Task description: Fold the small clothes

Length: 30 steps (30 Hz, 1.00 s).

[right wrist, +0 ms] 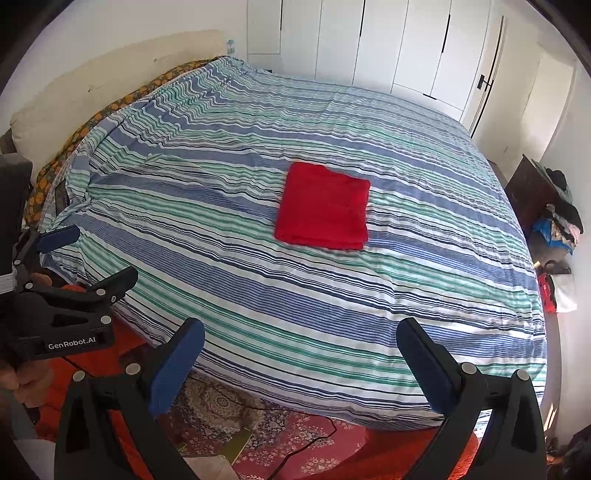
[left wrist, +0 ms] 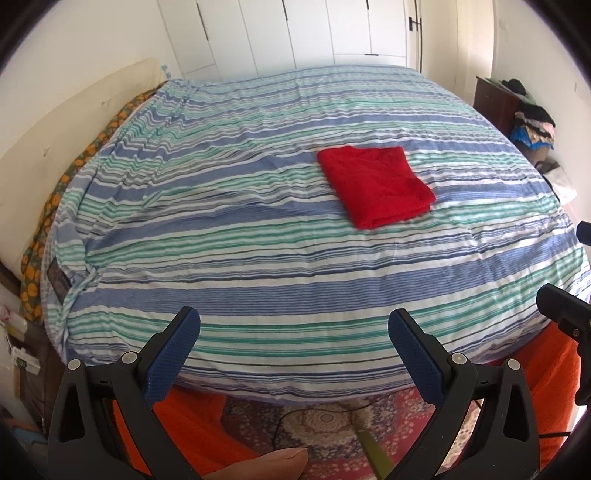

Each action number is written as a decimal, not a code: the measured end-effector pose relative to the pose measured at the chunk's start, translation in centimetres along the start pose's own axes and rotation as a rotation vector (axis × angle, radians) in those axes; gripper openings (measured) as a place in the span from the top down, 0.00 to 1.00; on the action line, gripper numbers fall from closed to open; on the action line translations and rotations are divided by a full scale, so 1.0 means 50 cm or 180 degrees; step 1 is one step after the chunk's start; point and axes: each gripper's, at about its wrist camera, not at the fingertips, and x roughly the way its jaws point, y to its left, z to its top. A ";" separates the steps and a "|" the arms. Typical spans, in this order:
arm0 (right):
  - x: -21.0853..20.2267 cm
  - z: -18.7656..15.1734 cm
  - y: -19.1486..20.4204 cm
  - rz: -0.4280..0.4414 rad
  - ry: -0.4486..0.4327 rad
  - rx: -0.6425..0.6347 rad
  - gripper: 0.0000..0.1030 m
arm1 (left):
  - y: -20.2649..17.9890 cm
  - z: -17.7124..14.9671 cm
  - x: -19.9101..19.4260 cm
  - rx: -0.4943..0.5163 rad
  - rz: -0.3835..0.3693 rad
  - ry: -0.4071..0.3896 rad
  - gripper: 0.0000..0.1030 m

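Red cloth (left wrist: 375, 184) lay folded into a neat, roughly square packet on the striped bedspread (left wrist: 258, 221), near the middle of the bed and a little to the right in the left wrist view. Its layers showed along the near edge, so by the look of it the folding of this piece was already finished.

Going from the left: a pale headboard cushion (left wrist: 74, 118) ran along the bed's left side, with an orange-patterned sheet (left wrist: 48, 221) peeking out beneath the striped cover. The left hand-held gripper (left wrist: 293, 350) hung over the near edge of the bed with its blue-padded fingers (left wrist: 173, 354) wide apart and nothing between them. The right hand-held gripper (right wrist: 301, 360) was likewise spread and empty, held above the near edge, well apart from the cloth. Both were pulled back from the bed's centre, touching nothing.

Farther right, a dark cabinet (left wrist: 495, 103) stood by the wall with a heap of mixed clothes (left wrist: 532, 122) piled beside it. White wardrobe doors (left wrist: 314, 29) closed off the far wall, and a patterned rug (left wrist: 325, 424) lay on the floor below.

Judging from this, one garment was done. What remained was likely fetching another small piece, perhaps from that heap, though no unfolded item lay on the bed yet.
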 end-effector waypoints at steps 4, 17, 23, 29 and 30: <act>0.000 0.001 -0.004 -0.0024 0.0008 0.0015 0.01 | -0.001 0.002 -0.002 0.0017 0.0001 -0.0009 0.01; -0.010 0.019 0.002 -0.0395 -0.0087 0.0066 0.01 | 0.003 0.008 0.003 -0.0005 0.0079 -0.0039 0.01; -0.013 0.023 0.009 -0.0477 -0.0106 0.0067 0.01 | -0.005 0.008 0.014 -0.0024 0.0048 0.0005 0.01; -0.009 0.020 0.008 -0.0521 -0.0107 0.0046 0.01 | -0.007 0.010 0.018 -0.0018 0.0019 0.0021 0.01; -0.008 0.020 0.009 -0.0538 -0.0106 0.0040 0.01 | -0.007 0.011 0.018 -0.0022 0.0015 0.0025 0.01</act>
